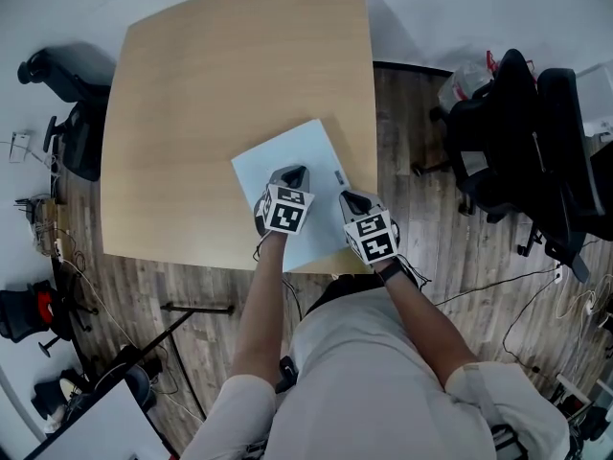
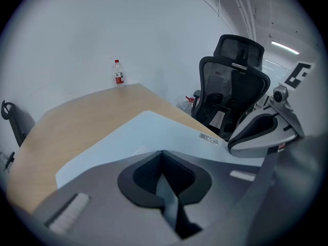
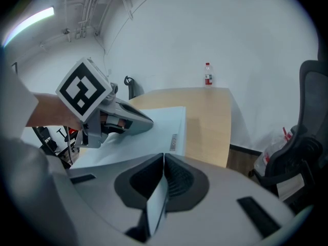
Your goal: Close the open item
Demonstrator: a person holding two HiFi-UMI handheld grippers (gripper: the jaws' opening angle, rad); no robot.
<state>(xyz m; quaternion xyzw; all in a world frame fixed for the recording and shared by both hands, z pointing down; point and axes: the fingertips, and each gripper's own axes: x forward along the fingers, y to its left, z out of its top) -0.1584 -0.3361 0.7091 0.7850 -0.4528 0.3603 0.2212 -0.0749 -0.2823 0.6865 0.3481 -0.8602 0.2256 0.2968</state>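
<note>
This is an office-like workroom. A bare pale wooden tabletop (image 1: 220, 94) stands on grey-brown plank flooring (image 1: 431, 266), with black mesh swivel chairs (image 1: 522, 142) at three o'clock and black stands and gear (image 1: 34, 314) at eight. Plain white walls (image 2: 77, 35) run under a ceiling strip light (image 3: 29, 23).

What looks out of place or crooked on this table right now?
Only the folder stands out: it lies turned at an angle to the table, close to the front edge. The bottle stands upright at the far edge. Nothing looks spilled or damaged.
</note>
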